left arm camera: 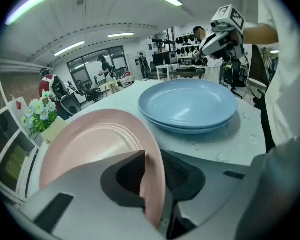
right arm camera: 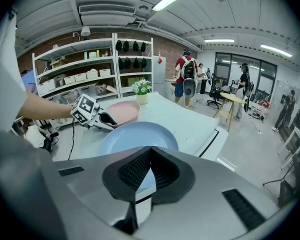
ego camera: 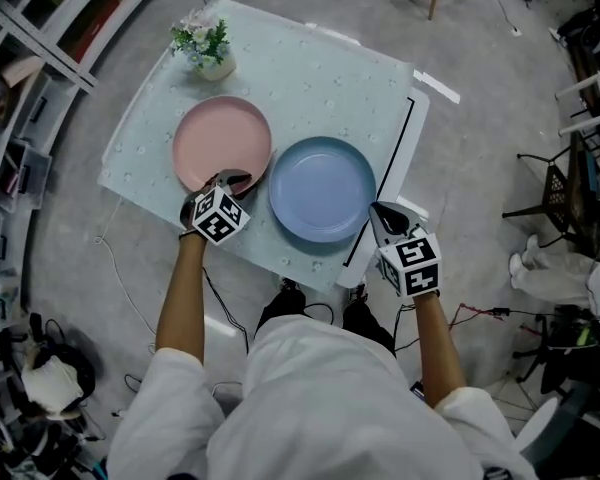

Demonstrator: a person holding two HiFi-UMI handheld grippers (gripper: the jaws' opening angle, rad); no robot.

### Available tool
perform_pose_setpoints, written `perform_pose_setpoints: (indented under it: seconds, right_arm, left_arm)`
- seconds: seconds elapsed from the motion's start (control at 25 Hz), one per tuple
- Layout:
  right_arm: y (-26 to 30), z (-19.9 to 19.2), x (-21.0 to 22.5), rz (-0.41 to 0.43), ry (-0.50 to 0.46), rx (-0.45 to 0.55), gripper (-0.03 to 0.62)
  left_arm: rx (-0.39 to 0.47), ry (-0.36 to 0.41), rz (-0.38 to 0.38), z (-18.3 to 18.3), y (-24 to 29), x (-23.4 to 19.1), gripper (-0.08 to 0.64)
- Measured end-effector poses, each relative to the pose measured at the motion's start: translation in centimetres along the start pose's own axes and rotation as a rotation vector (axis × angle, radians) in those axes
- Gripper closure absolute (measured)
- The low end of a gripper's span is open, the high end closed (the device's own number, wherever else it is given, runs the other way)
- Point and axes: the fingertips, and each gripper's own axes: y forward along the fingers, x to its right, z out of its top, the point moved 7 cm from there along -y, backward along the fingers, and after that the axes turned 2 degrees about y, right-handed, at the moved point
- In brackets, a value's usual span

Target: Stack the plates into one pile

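A pink plate [ego camera: 220, 138] lies on the left of the cloth-covered table [ego camera: 320, 78], and a blue plate [ego camera: 322, 188] sits just to its right, the two rims nearly touching. My left gripper [ego camera: 235, 179] is at the pink plate's near rim. In the left gripper view that rim [left arm camera: 154, 184] stands between the pads, which close on it from both sides. My right gripper [ego camera: 382, 211] hovers at the table's near right edge, beside the blue plate [right arm camera: 135, 139], shut with nothing between its jaws [right arm camera: 150, 151].
A small pot of flowers [ego camera: 210, 50] stands at the table's far left corner. A black line [ego camera: 395, 163] marks the table's right side. Shelving [ego camera: 40, 38] runs along the left, dark chairs [ego camera: 570, 183] stand to the right, and cables lie on the floor [ego camera: 120, 278].
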Motion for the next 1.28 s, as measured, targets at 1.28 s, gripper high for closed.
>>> perform_pose_setpoints:
  seconds: [1.28]
  right_arm:
    - [-8.6,-2.6,11.4,0.138,-0.120,0.184,0.577]
  left_arm:
    - [0.043,-0.003,0.241,22.5,-4.9,14.0,0.513]
